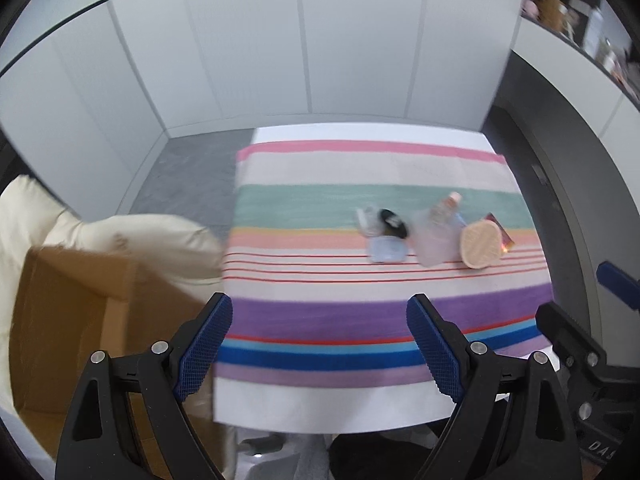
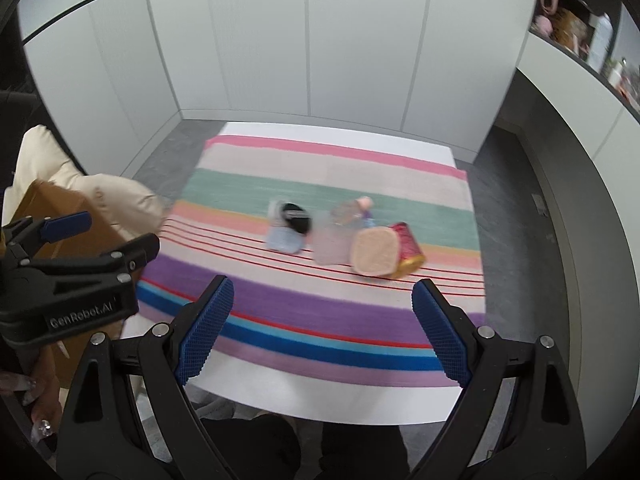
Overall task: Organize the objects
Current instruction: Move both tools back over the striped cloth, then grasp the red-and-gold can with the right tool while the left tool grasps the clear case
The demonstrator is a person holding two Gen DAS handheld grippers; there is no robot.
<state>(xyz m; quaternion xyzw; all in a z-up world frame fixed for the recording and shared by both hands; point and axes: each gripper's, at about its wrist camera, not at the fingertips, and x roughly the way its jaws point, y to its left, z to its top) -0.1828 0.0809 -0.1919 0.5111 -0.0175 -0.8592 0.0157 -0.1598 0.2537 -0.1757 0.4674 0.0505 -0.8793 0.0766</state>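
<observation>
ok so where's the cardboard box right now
The cardboard box sits off the left edge of the striped cloth, beside the cream cushion; in the right wrist view the left gripper hangs before it.

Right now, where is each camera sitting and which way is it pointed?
Left wrist: rides the left claw, looking forward and down over the striped cloth; its open blue pads frame the view, the right claw at the right edge.
Right wrist: rides the right claw, same direction; the left claw shows at left.
Shared: the cloth, the cluster of small items, the cardboard box.
</observation>
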